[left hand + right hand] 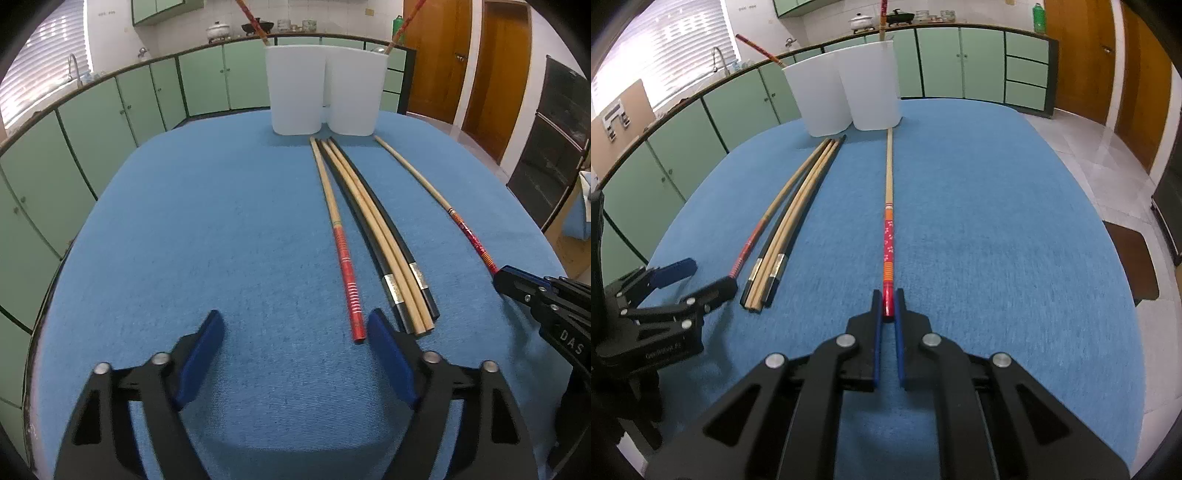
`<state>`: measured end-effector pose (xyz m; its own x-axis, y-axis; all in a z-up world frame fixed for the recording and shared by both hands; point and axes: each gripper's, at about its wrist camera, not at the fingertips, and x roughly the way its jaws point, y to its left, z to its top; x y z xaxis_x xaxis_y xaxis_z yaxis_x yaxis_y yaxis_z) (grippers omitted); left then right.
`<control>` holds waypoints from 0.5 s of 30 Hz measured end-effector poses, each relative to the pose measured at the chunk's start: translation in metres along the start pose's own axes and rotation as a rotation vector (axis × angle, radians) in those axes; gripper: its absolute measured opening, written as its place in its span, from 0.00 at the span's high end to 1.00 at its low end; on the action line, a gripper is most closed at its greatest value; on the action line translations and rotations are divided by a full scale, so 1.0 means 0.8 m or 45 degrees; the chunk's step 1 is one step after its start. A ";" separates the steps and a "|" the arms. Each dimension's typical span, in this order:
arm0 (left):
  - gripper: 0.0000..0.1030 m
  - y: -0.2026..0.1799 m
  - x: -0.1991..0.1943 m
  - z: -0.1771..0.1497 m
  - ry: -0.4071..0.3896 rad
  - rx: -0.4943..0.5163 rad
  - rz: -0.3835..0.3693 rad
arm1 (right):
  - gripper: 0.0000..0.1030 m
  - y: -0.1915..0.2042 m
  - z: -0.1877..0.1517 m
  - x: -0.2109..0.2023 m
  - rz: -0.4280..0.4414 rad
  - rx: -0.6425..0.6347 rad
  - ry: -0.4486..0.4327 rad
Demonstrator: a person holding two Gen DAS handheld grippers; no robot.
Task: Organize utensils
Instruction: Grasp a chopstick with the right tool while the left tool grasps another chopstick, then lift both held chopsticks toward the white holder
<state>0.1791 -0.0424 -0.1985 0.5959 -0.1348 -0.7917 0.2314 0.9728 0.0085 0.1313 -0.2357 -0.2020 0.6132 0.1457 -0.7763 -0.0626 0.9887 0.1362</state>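
Observation:
Two white holder cups (321, 88) (846, 88) stand at the far end of the blue table, each with one red-ended chopstick leaning in it. Several chopsticks (373, 229) (786, 221) lie side by side on the cloth: one with a red end, two black, two plain wood. My right gripper (888, 295) (508, 280) is shut on the red end of a lone pink-patterned chopstick (888, 206) (417, 177), which lies flat and points at the cups. My left gripper (295, 328) (698, 277) is open and empty, its right finger next to the bundle's near ends.
The blue table (207, 240) has rounded edges. Green cabinets (110, 122) run along the left and back. Wooden doors (469, 62) are at the back right, and tiled floor (1108, 155) lies to the right of the table.

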 end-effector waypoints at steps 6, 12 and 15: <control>0.60 -0.008 -0.003 0.000 -0.019 0.007 -0.037 | 0.94 0.002 0.000 0.001 0.001 -0.011 0.001; 0.84 -0.020 -0.004 0.002 -0.024 0.028 -0.061 | 0.95 0.004 -0.002 0.001 -0.015 -0.027 -0.005; 0.93 -0.020 -0.004 0.001 -0.027 0.022 -0.065 | 0.95 0.003 -0.002 0.001 -0.011 -0.023 -0.006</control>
<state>0.1743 -0.0581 -0.1955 0.5987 -0.1886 -0.7784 0.2750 0.9612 -0.0214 0.1305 -0.2330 -0.2032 0.6177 0.1371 -0.7744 -0.0717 0.9904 0.1181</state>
